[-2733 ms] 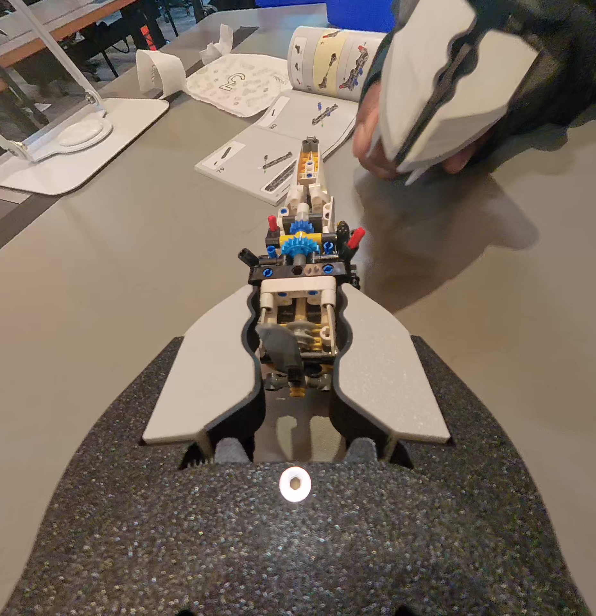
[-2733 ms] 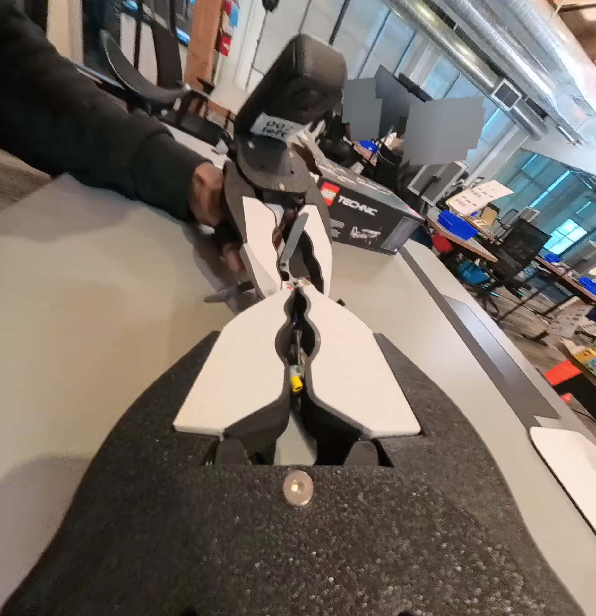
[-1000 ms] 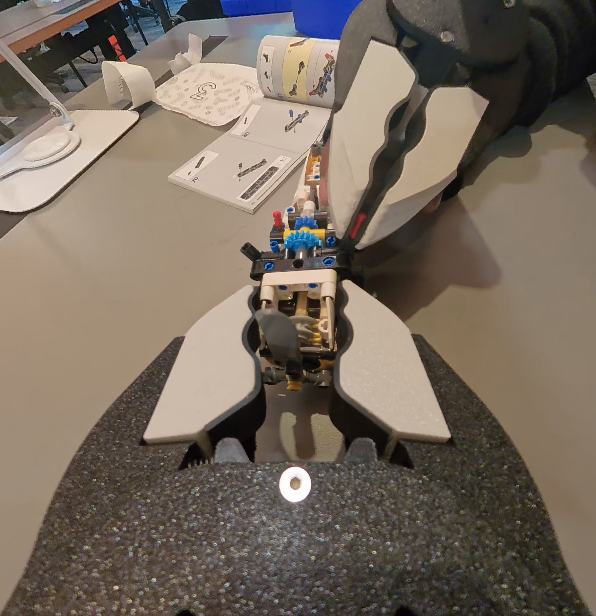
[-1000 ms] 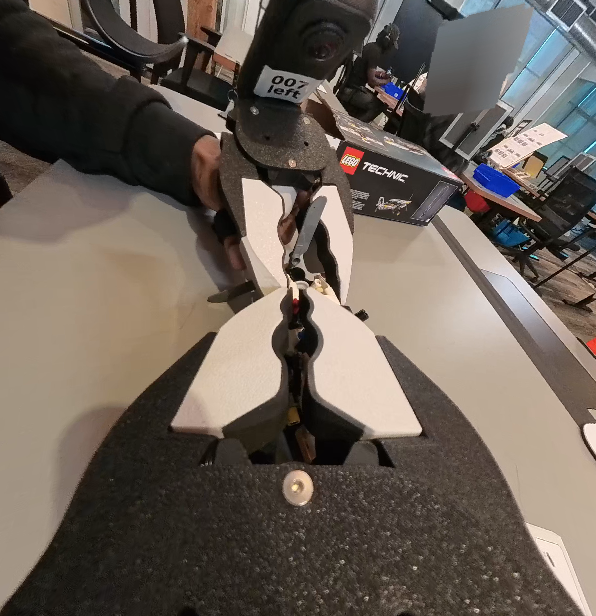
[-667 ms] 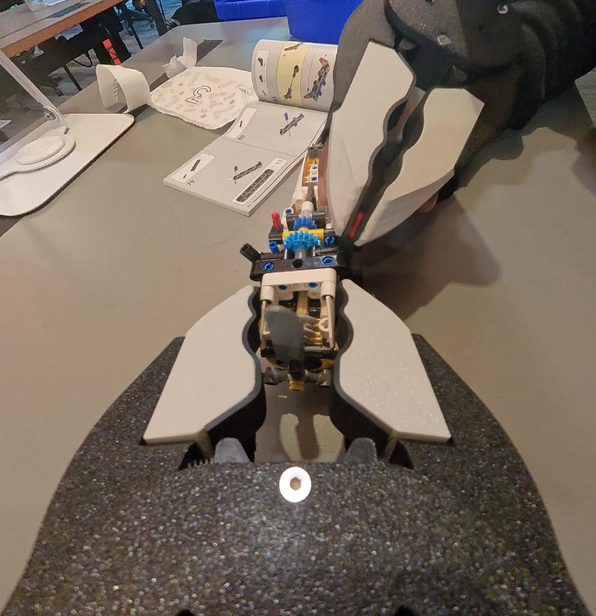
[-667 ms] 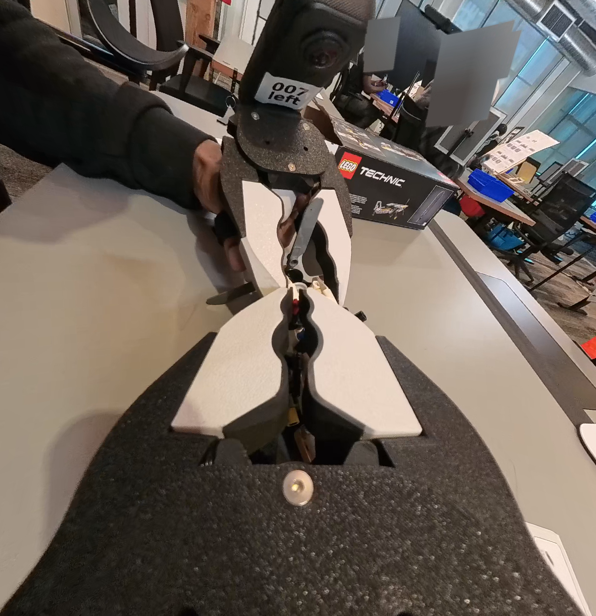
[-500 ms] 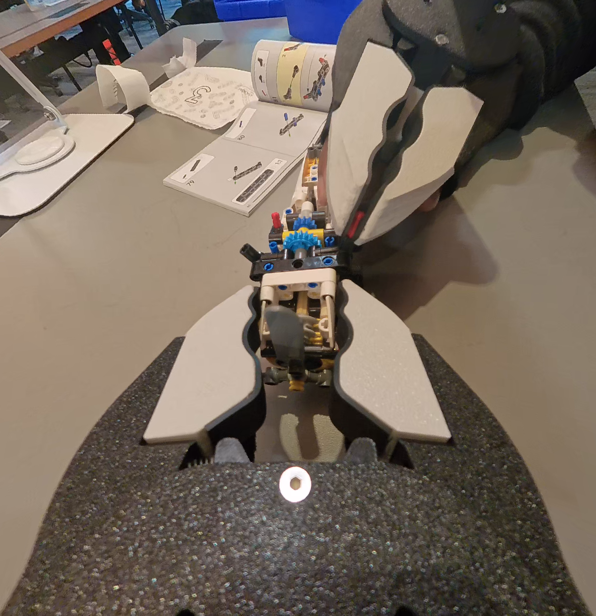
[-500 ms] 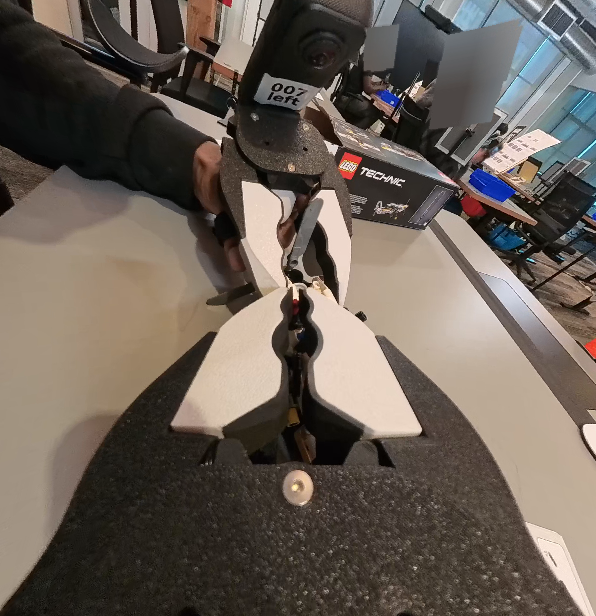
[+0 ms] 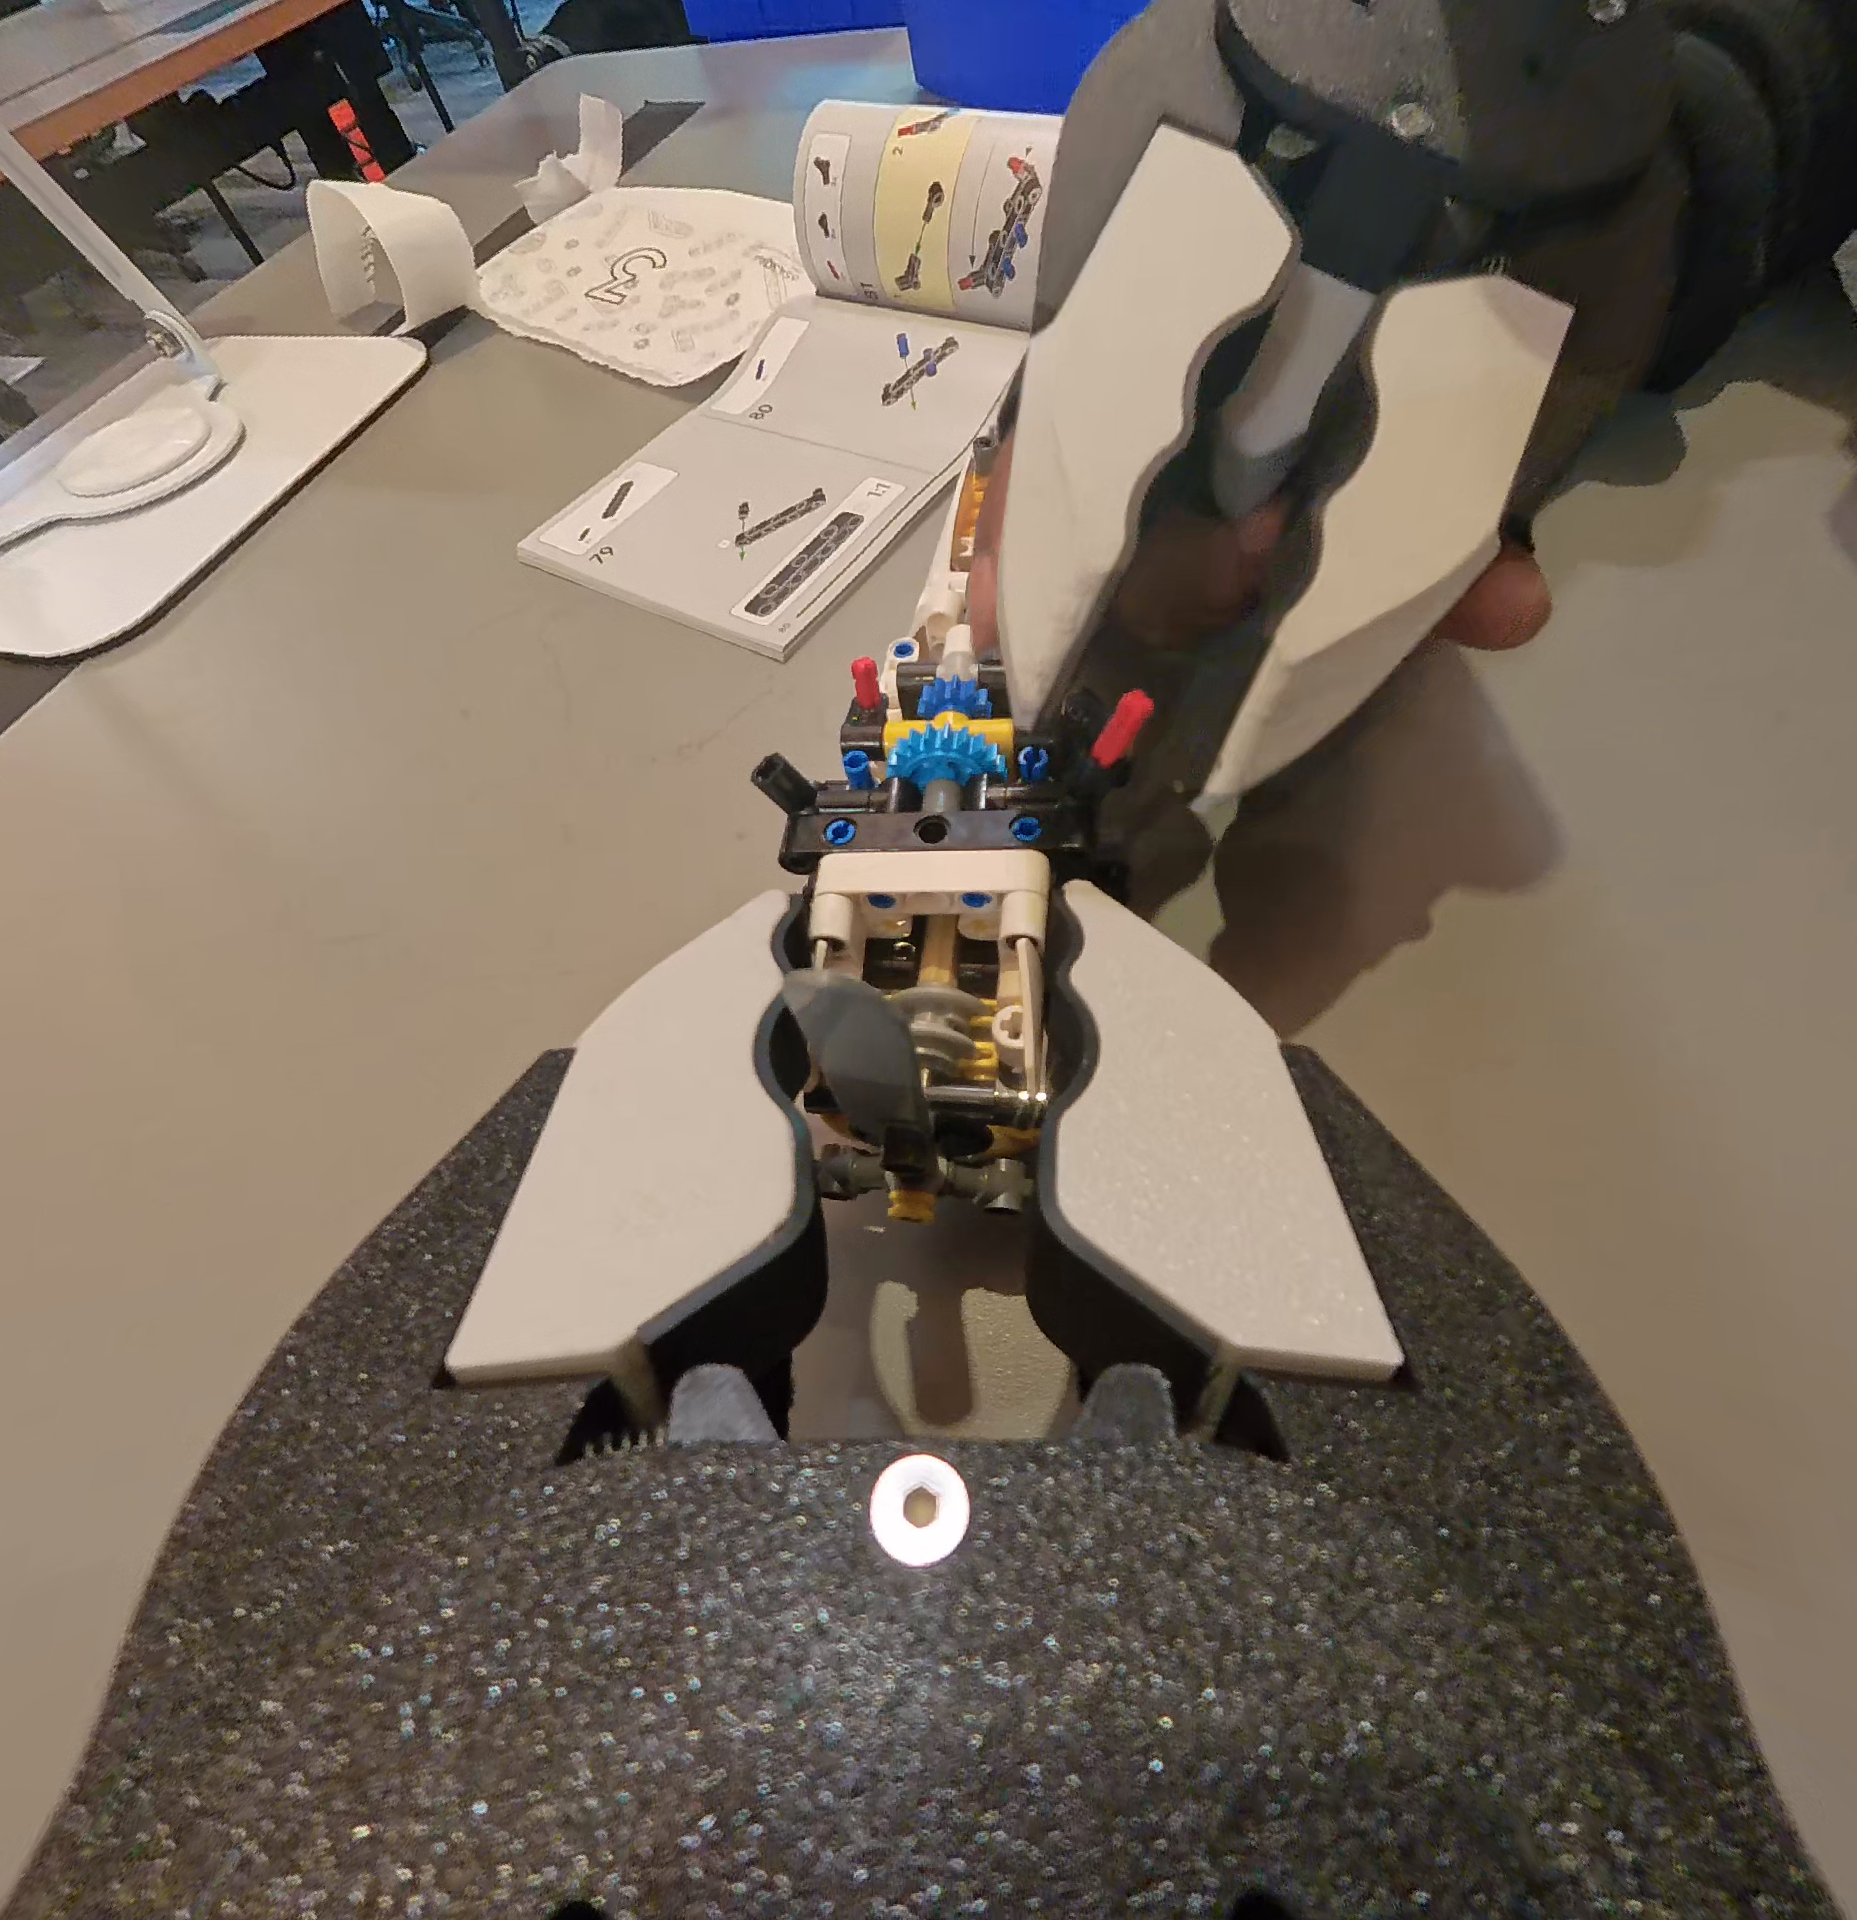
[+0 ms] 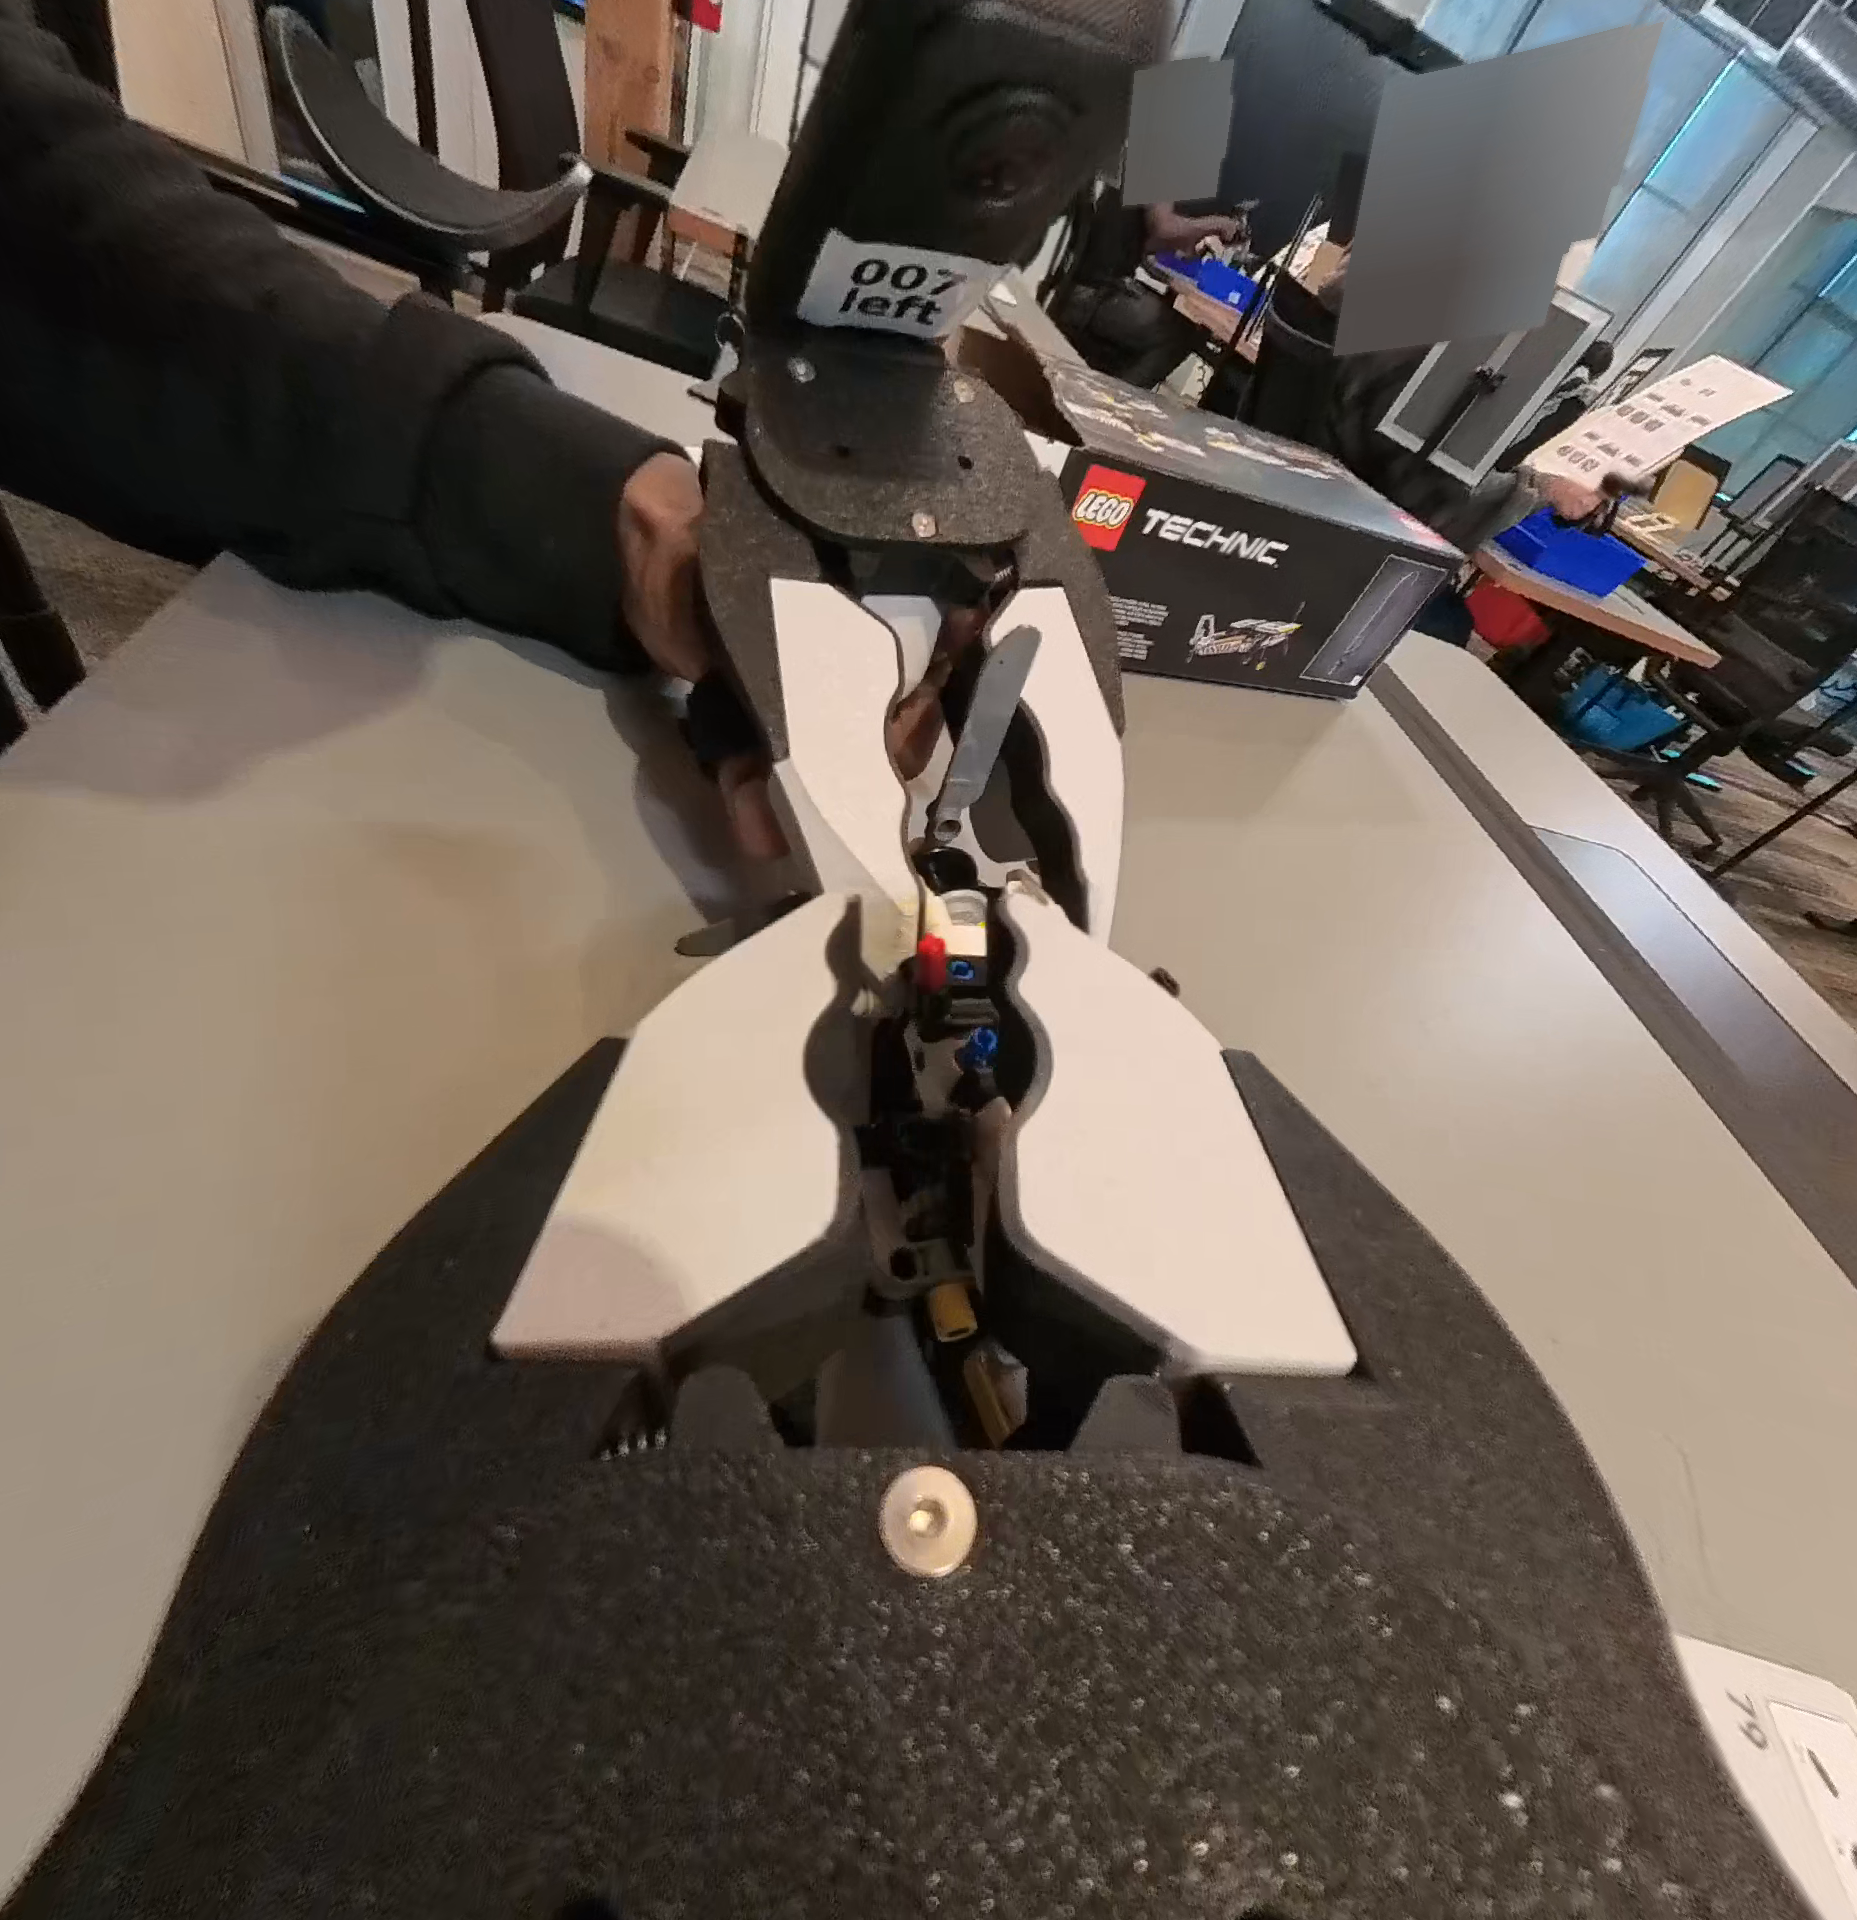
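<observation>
Grey table [image 9: 280, 831]: left claw [image 9: 929, 904] level, clamping brick model [image 9: 929, 831]; right claw [image 9: 1142, 727] tilted down, parted around red pin [image 9: 1119, 725].

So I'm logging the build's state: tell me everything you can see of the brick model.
The brick model is a long, narrow plastic assembly: black beam, white frame, blue gears, red pins, yellow and grey parts. It lies lengthwise on the grey table. The left claw clamps its near end; the open right claw straddles a red pin.
</observation>
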A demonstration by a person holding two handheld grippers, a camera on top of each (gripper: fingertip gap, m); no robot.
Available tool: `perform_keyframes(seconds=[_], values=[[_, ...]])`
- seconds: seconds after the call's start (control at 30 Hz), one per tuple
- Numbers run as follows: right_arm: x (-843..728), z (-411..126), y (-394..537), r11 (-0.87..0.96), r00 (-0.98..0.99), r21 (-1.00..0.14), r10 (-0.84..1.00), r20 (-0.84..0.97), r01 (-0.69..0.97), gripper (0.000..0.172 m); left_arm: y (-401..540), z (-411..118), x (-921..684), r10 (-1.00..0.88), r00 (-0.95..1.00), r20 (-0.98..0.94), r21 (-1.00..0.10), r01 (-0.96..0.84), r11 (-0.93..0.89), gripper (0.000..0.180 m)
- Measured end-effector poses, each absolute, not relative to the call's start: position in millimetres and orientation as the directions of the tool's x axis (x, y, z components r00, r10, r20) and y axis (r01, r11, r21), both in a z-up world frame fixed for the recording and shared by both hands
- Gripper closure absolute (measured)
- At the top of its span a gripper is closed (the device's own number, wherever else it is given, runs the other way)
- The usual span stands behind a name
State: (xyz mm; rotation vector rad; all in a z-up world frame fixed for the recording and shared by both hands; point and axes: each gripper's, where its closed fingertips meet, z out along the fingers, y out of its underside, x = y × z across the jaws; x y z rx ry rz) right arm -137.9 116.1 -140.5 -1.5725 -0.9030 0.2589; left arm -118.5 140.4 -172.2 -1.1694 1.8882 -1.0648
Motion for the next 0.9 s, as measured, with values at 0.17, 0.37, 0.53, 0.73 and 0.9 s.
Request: perform_keyframes(seconds=[0.17, 0.37, 0.53, 0.73, 0.9], values=[[-138.0, -141.3, 120.4, 0.052, 0.678, -0.908, 0.648, 0.348, 0.416, 0.156, 140.5, -172.2, -118.5, -0.919, -0.377, -0.116, -0.888, -0.376, 0.266, 0.135], [-137.1, -141.6, 120.8, 0.070, 0.678, -0.885, 0.616, 0.402, 0.461, 0.164, 140.8, -172.2, -118.7, -0.920, -0.375, -0.117, -0.888, -0.376, 0.266, 0.135], [-137.2, -144.0, 121.6, 0.085, 0.665, -0.855, 0.590, 0.457, 0.512, 0.166, 141.1, -172.2, -118.8, -0.920, -0.374, -0.116, -0.888, -0.376, 0.265, 0.135], [-138.0, -145.2, 122.2, 0.082, 0.662, -0.844, 0.582, 0.472, 0.530, 0.167, 141.0, -172.2, -118.8, -0.920, -0.374, -0.117, -0.888, -0.376, 0.266, 0.135], [-137.5, -145.1, 120.6, 0.048, 0.665, -0.850, 0.600, 0.444, 0.524, 0.168, 139.8, -172.7, -119.1, -0.916, -0.383, -0.117, -0.887, -0.374, 0.269, 0.135]])
